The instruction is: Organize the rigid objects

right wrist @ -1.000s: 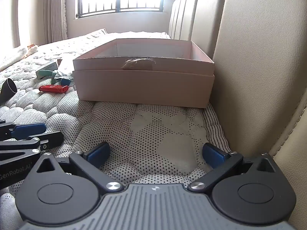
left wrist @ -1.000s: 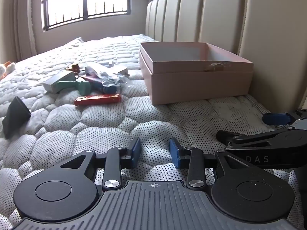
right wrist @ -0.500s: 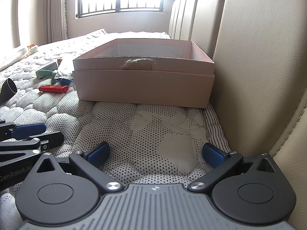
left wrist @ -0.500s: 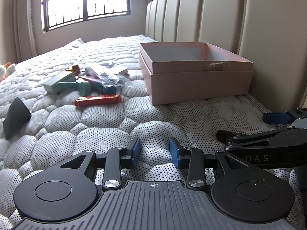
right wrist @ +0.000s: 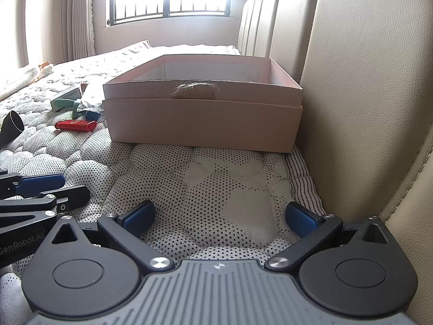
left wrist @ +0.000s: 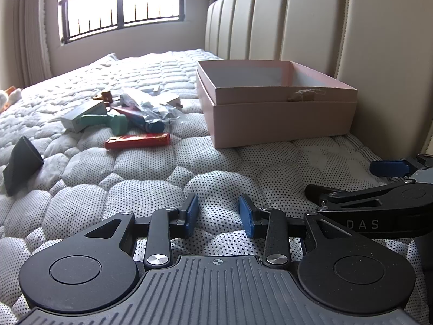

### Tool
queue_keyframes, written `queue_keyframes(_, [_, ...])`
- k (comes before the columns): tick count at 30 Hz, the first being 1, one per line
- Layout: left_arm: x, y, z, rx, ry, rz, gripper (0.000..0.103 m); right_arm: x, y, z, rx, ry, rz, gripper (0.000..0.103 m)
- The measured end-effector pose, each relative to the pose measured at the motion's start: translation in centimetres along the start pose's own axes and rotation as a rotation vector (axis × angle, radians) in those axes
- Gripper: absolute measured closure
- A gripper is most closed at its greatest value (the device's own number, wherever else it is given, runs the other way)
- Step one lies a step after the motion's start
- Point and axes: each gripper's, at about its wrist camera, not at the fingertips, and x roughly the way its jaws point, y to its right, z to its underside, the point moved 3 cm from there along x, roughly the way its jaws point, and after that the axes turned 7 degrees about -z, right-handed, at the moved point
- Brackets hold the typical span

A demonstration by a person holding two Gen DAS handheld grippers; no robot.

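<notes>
An open pink box (left wrist: 281, 119) stands on the quilted mattress against the headboard; it also shows in the right wrist view (right wrist: 203, 119). Left of it lies a pile: a red flat object (left wrist: 138, 140), a teal object (left wrist: 108, 122), a blue-capped tube (left wrist: 146, 124), a pale carton (left wrist: 81, 115) and clear plastic wrap (left wrist: 154, 108). A black cone (left wrist: 20, 159) lies further left. My left gripper (left wrist: 218, 214) rests low on the mattress, partly open and empty. My right gripper (right wrist: 219, 216) is wide open and empty, short of the box.
The padded beige headboard (right wrist: 365, 94) rises close on the right. A barred window (left wrist: 121, 5) is at the far end. The right gripper shows at the right edge of the left wrist view (left wrist: 389, 189). A plush toy (left wrist: 8, 97) lies far left.
Almost nothing differs. The left wrist view has shifted very slightly; both grippers keep their openings and hold nothing.
</notes>
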Motion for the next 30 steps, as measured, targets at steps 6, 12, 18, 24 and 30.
queue_keyframes(6, [-0.02,-0.02,0.0,0.001,0.0,-0.001,0.065,0.0,0.0,0.0,0.0,0.0,0.0,0.0])
queue_keyframes(12, [-0.02,0.0,-0.01,-0.002,0.0,0.001,0.065,-0.03,-0.02,0.01,0.0,0.0,0.0,0.0])
queue_keyframes(18, [-0.03,0.0,0.0,-0.004,0.0,0.003,0.065,0.1,0.02,-0.04,-0.001,-0.001,0.001,0.0])
queue_keyframes(24, [-0.02,0.06,-0.02,-0.006,-0.001,0.004,0.065,0.2,0.04,0.0,-0.001,-0.003,0.002,0.0])
queue_keyframes(30, [-0.03,-0.01,0.01,-0.008,-0.001,0.006,0.065,0.01,0.06,0.02,0.003,0.002,-0.002,0.0])
